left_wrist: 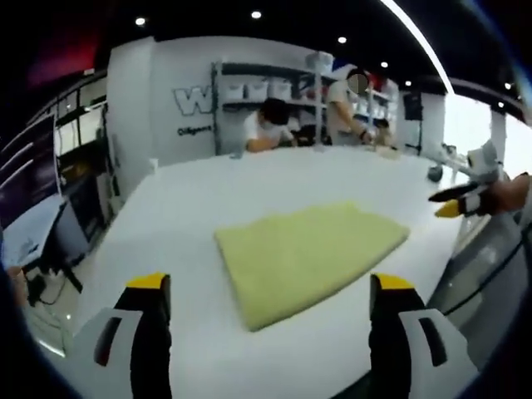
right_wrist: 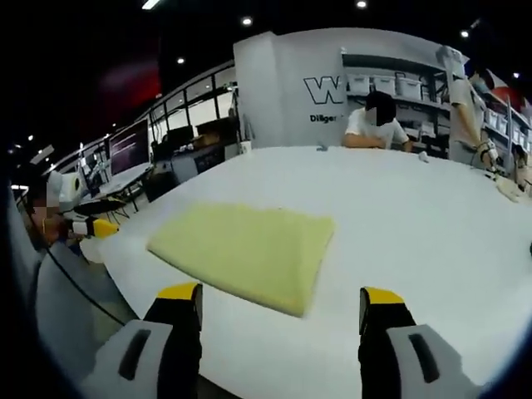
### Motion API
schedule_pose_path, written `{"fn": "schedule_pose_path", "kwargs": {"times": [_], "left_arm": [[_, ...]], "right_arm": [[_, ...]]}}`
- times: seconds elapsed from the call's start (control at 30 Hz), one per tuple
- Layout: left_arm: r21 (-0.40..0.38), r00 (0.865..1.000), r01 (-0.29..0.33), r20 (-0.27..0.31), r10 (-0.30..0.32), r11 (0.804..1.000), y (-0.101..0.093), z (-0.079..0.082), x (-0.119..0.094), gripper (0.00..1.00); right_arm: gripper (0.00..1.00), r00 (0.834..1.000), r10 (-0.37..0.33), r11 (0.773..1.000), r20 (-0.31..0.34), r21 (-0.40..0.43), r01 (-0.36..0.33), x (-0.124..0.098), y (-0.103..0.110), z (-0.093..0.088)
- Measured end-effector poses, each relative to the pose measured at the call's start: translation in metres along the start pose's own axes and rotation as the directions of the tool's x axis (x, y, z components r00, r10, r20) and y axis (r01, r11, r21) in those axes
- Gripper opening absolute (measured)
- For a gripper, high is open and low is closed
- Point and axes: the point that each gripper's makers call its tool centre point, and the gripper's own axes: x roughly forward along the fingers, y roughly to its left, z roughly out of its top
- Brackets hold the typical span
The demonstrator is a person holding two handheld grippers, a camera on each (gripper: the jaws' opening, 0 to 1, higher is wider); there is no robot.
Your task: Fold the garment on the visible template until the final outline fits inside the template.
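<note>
A pale yellow-green garment lies folded flat on the white table. My left gripper hovers open just in front of the garment's near edge, nothing between its jaws. In the right gripper view the same garment lies a little ahead and to the left. My right gripper is open above the table's near edge, at the garment's front corner. The right gripper also shows at the right edge of the left gripper view. The left gripper shows at the left edge of the right gripper view. No template outline is discernible.
Two people work at the table's far side, in front of shelves with white bins. Desks with monitors stand off to one side. Wide bare table stretches beyond the garment.
</note>
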Motion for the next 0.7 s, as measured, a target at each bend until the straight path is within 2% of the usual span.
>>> {"fn": "schedule_pose_path", "kwargs": {"times": [0.07, 0.17, 0.27, 0.4, 0.53, 0.63, 0.7], "left_arm": [[-0.023, 1.0, -0.002, 0.01, 0.002, 1.0, 0.003, 0.001, -0.001, 0.96], [-0.027, 1.0, -0.008, 0.015, 0.008, 1.0, 0.004, 0.003, -0.001, 0.99], [-0.018, 1.0, -0.019, 0.016, 0.019, 1.0, 0.006, 0.003, -0.002, 0.99], [-0.019, 0.999, -0.03, 0.015, 0.031, 0.999, 0.007, 0.004, -0.003, 0.99], [-0.025, 0.999, -0.035, 0.016, 0.036, 0.999, 0.008, 0.004, -0.003, 0.99], [-0.026, 0.999, -0.029, 0.015, 0.03, 0.999, 0.008, 0.003, -0.002, 0.99], [-0.022, 1.0, -0.025, 0.012, 0.025, 0.999, 0.006, 0.003, -0.002, 0.99]], "right_arm": [[0.77, 1.0, 0.001, 1.0, 0.004, -0.004, -0.001, 0.001, 0.0, 0.0], [0.84, 0.999, -0.045, 0.997, 0.019, -0.064, 0.046, 0.001, -0.007, 0.003], [0.87, 0.997, -0.056, 0.997, 0.054, -0.047, 0.059, -0.001, -0.009, 0.008], [0.9, 0.995, -0.05, 0.996, 0.084, -0.076, 0.057, 0.0, -0.007, 0.015], [0.87, 0.997, -0.022, 0.992, 0.072, -0.12, 0.031, 0.003, 0.002, 0.014], [0.83, 0.989, 0.012, 0.988, 0.145, -0.154, 0.01, 0.001, 0.008, 0.028], [0.83, 0.989, 0.024, 0.98, 0.149, -0.198, 0.006, 0.001, 0.013, 0.031]]}}
